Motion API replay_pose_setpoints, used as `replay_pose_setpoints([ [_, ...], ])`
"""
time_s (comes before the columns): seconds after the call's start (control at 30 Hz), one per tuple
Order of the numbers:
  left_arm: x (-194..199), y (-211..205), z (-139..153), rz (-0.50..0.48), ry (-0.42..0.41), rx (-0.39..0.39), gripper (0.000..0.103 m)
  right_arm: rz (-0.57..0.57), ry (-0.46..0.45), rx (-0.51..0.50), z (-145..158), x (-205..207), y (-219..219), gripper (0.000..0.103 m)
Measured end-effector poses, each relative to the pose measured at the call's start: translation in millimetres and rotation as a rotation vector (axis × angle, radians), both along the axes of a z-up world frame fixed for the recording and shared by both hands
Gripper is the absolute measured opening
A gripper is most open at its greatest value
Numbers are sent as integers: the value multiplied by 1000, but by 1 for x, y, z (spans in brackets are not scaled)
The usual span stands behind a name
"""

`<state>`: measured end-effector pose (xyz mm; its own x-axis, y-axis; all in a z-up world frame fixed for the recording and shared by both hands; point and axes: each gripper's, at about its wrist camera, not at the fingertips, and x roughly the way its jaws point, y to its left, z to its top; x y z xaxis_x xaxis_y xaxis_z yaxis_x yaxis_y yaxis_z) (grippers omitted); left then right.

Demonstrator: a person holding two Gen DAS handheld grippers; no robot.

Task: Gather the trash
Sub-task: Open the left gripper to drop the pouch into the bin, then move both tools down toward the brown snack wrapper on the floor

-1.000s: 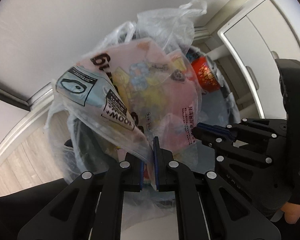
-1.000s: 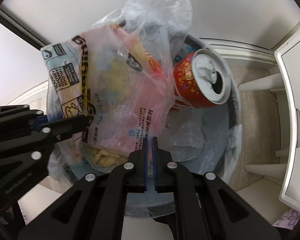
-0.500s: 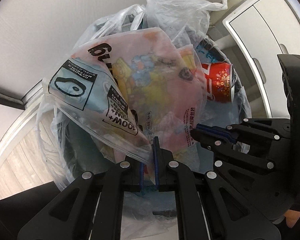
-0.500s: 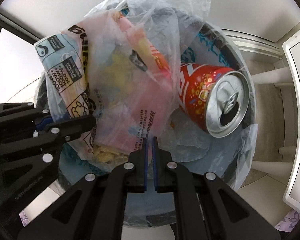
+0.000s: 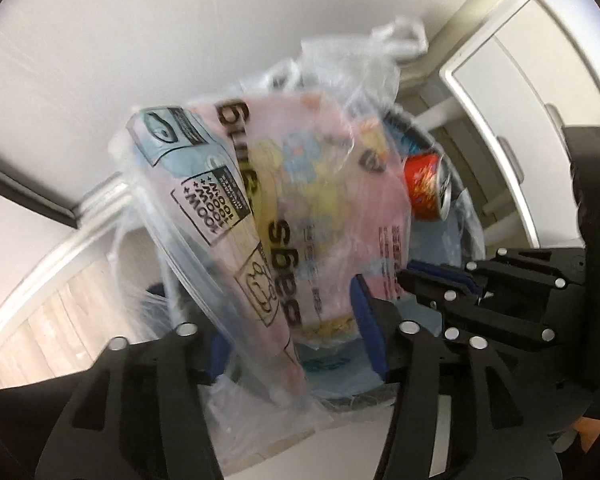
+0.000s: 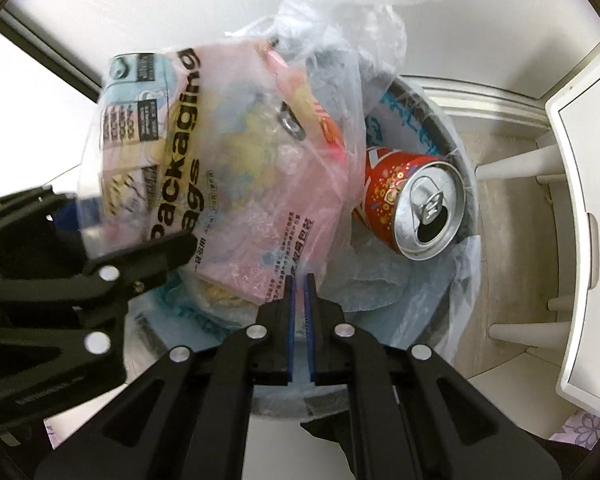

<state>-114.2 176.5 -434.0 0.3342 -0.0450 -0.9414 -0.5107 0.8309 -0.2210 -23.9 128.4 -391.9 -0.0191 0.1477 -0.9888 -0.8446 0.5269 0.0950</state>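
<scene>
Red can [image 6: 408,204] inside lined bin [image 6: 432,108]

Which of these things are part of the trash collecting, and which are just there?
Part of the job:
- clear trash bag
- pink packaging bag inside it
- red can
- bin
- right gripper, fingers pinched on the clear trash bag
- left gripper, fingers spread

Just there:
- white cabinet
- wall
</scene>
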Motion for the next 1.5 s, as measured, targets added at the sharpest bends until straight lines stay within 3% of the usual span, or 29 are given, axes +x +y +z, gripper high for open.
replay_pose_setpoints([
  [0.1,-8,-3,17,14,-38,55,66,3,-50,21,14,-7,0,7],
  [0.13,-11,-3,24,17,-56,72,69,0,-65,29,19,-10,-1,14],
  [0.17,-13,-2,31,25,-76,84,73,-5,-91,43,26,-11,-3,24],
  [0.23,-17,2,44,38,-107,104,81,-19,-144,75,40,-12,-9,81],
  [0.27,-17,4,51,46,-125,111,83,-36,-174,99,50,-11,-12,87],
  [0.5,-13,20,114,72,-272,137,95,-166,-292,239,109,20,-34,88],
  [0.63,7,23,135,37,-297,165,97,-222,-317,283,133,54,-50,88],
  [0.87,57,25,153,-93,-294,224,97,-72,-382,225,145,102,-58,88],
  [1.03,90,22,146,-175,-279,229,97,82,-405,177,131,122,-51,88],
  [1.27,142,20,112,-283,-216,207,97,205,-318,127,81,145,-49,88],
  [1.5,204,15,80,-553,-135,264,97,221,-242,114,33,168,-46,88],
])
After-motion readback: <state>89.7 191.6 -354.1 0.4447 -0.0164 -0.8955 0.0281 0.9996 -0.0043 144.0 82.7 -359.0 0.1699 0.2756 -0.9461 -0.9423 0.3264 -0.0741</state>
